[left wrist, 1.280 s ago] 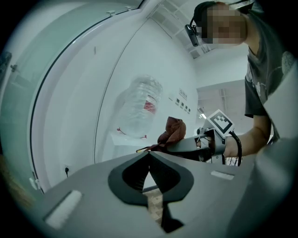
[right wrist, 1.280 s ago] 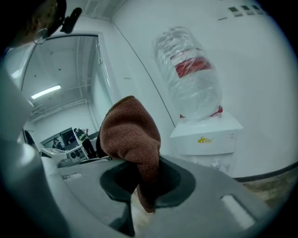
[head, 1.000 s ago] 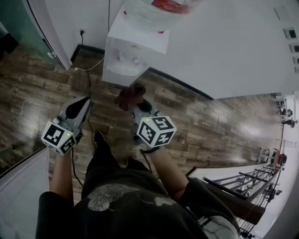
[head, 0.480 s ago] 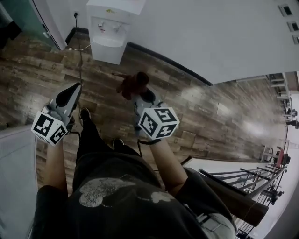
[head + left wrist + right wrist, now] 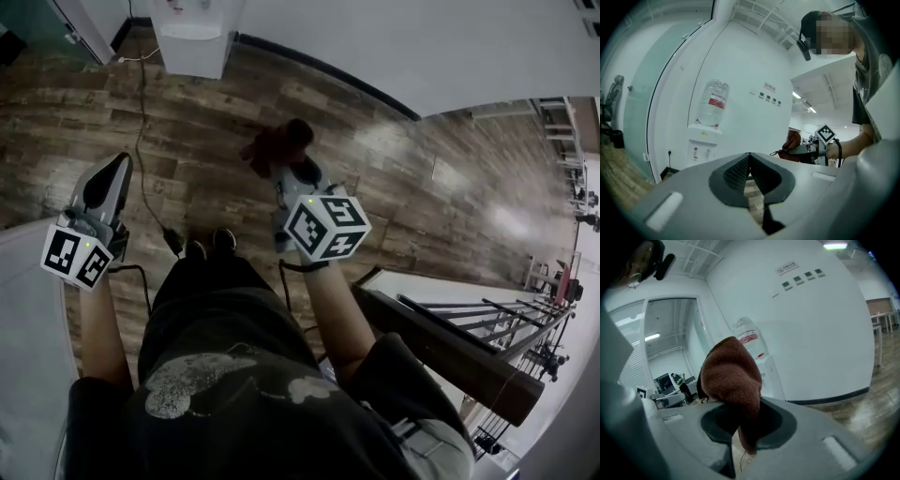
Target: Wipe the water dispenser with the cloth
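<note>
Figure: a person is standing on a glossy brown wood-plank floor [image 5: 422, 187] that is meeting a smooth white wall [image 5: 375, 37], with the boxy white water dispenser [image 5: 192, 37], which is carrying a clear plastic bottle [image 5: 712, 101], standing against that wall at far left, well apart from both grippers. The grey left gripper [image 5: 117, 164] is pointing forward, its ribbed black jaws pressing together on nothing. The grey right gripper [image 5: 291, 173] is clamping a rumpled reddish-brown knitted cloth [image 5: 277, 145], which is bulging above the jaws in mid-air over the floor.
</note>
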Demonstrator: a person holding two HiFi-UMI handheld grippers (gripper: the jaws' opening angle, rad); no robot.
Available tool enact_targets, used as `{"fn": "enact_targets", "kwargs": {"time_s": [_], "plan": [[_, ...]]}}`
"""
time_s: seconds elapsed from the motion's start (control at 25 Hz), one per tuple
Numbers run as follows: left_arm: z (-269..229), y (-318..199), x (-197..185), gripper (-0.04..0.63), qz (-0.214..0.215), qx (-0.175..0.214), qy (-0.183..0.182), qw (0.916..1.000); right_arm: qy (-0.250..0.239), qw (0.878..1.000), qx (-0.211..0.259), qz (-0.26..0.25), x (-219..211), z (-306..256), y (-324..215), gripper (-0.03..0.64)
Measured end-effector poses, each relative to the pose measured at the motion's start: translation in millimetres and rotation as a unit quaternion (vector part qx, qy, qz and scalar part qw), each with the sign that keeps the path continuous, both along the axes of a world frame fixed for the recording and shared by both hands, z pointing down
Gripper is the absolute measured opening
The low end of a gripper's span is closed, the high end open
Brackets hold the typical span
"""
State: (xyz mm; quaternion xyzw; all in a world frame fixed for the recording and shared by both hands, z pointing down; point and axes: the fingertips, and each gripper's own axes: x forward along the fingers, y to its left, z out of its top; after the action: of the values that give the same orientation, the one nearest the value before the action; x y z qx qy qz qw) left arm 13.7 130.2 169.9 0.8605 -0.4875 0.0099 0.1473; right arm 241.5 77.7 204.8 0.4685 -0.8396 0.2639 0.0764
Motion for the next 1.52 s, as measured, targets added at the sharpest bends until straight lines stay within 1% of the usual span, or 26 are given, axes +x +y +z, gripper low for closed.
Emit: {"fn": "enact_targets", "kwargs": {"time_s": [0.08,0.2,0.32,0.56,0.68,0.8,1.12,1.4,1.52], "plan": [[4,16,5,0.018,0.006,-0.003,0.006,1.0,-0.009,1.0,0.009,0.012,2,-2,15,0.061],[4,35,13,0.018,0.021,0.001,0.016,0.9996,-0.028,0.998,0.042,0.026,1,-16,36,0.061],[-4,61,20,0.018,0.039,0.015,0.029,0.9987,-0.018,0.997,0.063,0.033,-2,-29,64,0.061],[-12,136,24,0.018,0.072,0.026,0.028,0.9966,-0.016,0.996,0.074,0.048,-16,-37,142,0.061],[-20,174,26,0.018,0.08,0.037,0.028,0.9957,-0.015,0.996,0.075,0.044,-26,-38,184,0.061],[-28,204,29,0.018,0.087,0.044,0.032,0.9947,-0.016,0.996,0.077,0.041,-34,-40,214,0.061],[-34,256,43,0.018,0.103,0.044,0.04,0.9929,-0.012,0.997,0.068,0.036,-39,-42,257,0.058],[-31,277,52,0.018,0.115,0.048,0.044,0.9913,-0.004,0.997,0.062,0.034,-35,-39,277,0.058],[-32,279,52,0.018,0.112,0.043,0.046,0.9917,0.002,0.998,0.057,0.036,-33,-37,281,0.058]]}}
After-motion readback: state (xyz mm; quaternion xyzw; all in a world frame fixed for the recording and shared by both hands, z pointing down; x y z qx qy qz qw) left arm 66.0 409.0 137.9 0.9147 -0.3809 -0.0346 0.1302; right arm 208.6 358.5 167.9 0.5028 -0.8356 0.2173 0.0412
